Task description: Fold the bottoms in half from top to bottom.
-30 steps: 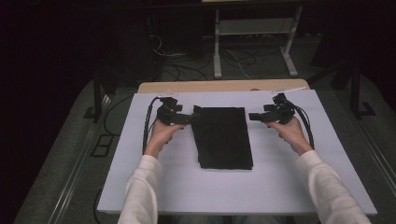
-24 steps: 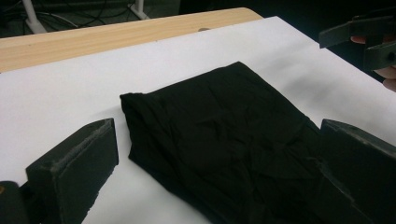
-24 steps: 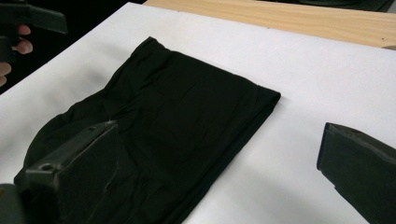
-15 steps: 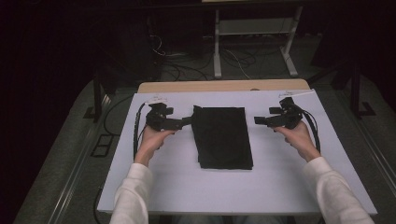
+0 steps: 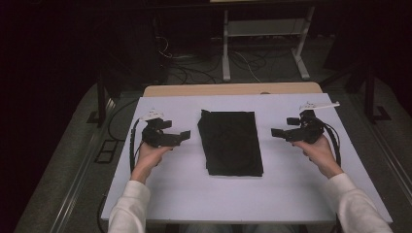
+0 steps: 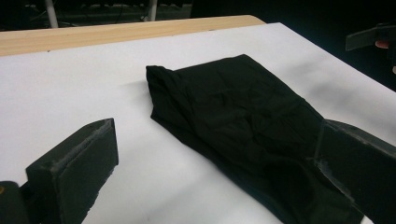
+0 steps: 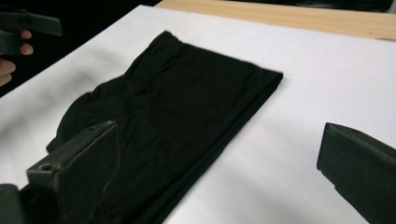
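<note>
Nearest, the person's sleeves point(image 5: 128, 208) reach up from the bottom edge over the white tabletop point(image 5: 194, 194). Farther on, the left gripper point(image 5: 186, 136) and right gripper point(image 5: 275, 132) hover at either side, each with fingers spread wide and holding nothing. Between them, apart from both, the folded black cloth point(image 5: 232, 142) lies flat mid-tabletop. Beyond runs a wooden edge point(image 5: 233, 89).

Both hands hold their grippers apart, left gripper point(image 5: 183, 137) and right gripper point(image 5: 276, 132), jaws spread wide.
</note>
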Motion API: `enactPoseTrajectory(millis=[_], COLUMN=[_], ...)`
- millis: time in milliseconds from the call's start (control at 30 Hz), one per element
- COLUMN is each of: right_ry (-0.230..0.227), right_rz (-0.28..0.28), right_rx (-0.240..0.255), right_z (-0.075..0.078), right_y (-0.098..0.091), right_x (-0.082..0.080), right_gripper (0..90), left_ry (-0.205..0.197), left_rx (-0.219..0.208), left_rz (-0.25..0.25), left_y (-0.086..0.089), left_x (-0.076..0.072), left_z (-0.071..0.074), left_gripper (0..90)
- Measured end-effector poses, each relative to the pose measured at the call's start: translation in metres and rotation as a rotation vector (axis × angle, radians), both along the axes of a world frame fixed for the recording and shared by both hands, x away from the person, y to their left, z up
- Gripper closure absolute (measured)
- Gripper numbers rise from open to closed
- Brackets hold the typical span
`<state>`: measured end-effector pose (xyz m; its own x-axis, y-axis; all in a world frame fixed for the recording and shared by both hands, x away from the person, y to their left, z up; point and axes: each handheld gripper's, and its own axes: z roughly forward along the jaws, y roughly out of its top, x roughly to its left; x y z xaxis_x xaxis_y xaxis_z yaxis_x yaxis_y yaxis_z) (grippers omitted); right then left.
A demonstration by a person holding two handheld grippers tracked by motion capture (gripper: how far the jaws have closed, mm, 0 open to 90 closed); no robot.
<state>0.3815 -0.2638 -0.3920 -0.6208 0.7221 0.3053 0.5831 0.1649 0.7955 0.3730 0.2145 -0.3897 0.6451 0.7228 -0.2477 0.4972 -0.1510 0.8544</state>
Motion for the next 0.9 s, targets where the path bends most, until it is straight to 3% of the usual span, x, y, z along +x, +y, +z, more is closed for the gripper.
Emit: enactPoseTrajectory(millis=[267, 900], right_ry=[-0.033, -0.031], right_rz=[-0.012, -0.027], right_rx=[0.005, 0.019], right_z=[-0.002, -0.015], right_y=[-0.009, -0.025], right_x=[-0.026, -0.067], right_gripper=[0.0, 0.0], left_ry=[-0.023, -0.084], left_rx=[0.007, -0.020], left_rz=[0.002, -0.001], left_y=[0.004, 0.004], left_x=[-0.021, -0.059], left_z=[0.000, -0.005], left_gripper=[0.0, 0.0])
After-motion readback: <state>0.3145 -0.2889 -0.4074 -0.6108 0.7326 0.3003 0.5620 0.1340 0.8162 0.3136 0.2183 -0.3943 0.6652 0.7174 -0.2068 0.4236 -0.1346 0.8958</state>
